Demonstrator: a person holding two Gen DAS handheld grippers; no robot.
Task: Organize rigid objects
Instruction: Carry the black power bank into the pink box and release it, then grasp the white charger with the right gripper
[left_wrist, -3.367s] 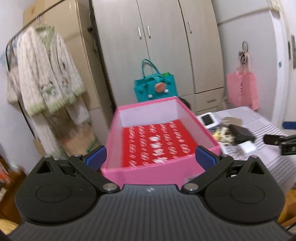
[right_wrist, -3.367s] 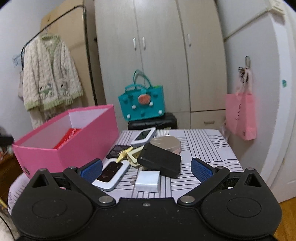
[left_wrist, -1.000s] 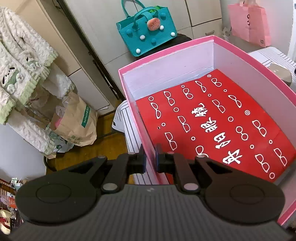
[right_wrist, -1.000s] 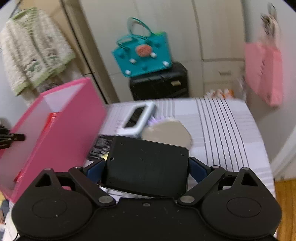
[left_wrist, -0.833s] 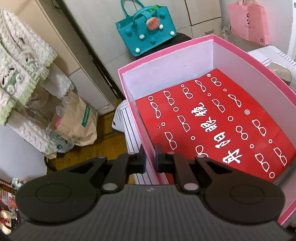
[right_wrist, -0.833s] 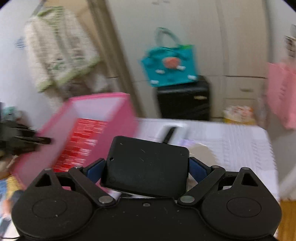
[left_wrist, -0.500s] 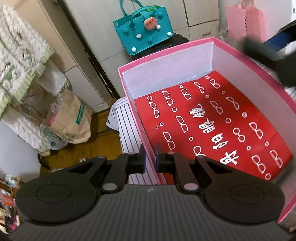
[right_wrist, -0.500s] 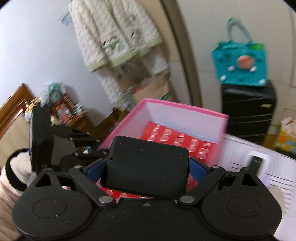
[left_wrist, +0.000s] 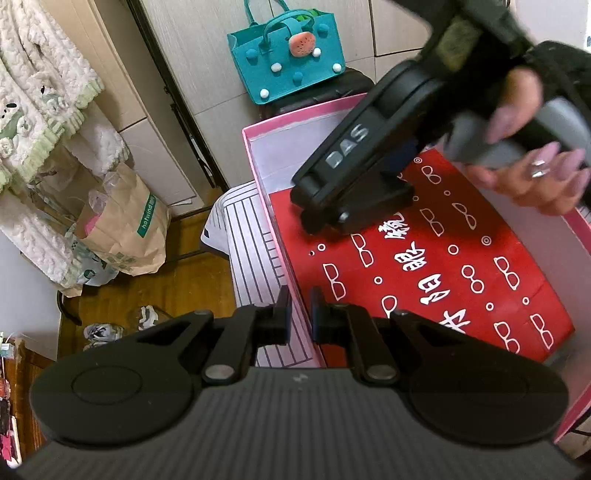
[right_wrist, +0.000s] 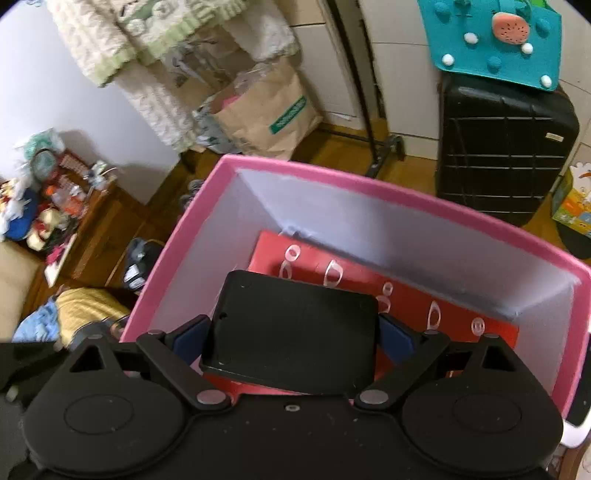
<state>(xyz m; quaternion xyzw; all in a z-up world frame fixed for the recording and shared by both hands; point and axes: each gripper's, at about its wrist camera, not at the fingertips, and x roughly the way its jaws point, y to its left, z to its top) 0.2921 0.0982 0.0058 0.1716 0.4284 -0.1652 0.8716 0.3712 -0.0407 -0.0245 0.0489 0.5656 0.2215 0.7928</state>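
while the left gripper (left_wrist: 297, 310) pinches the pink box (left_wrist: 258, 192) wall, the right gripper (right_wrist: 293, 334) clamps a half-hidden black case (right_wrist: 291, 325).

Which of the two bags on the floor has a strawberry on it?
The teal bag, standing on the black suitcase, has the strawberry and little pompoms. The brown paper bag beside the rack only has a green label.

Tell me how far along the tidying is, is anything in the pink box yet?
Nothing loose lies in the pink box yet; only its red patterned liner shows. In hand: the left gripper is clamped on the box's side wall, steadying it, while the right gripper holds the flat black device over the box interior, not released. Left: letting it go. Whatever else waits on the table is out of view here.
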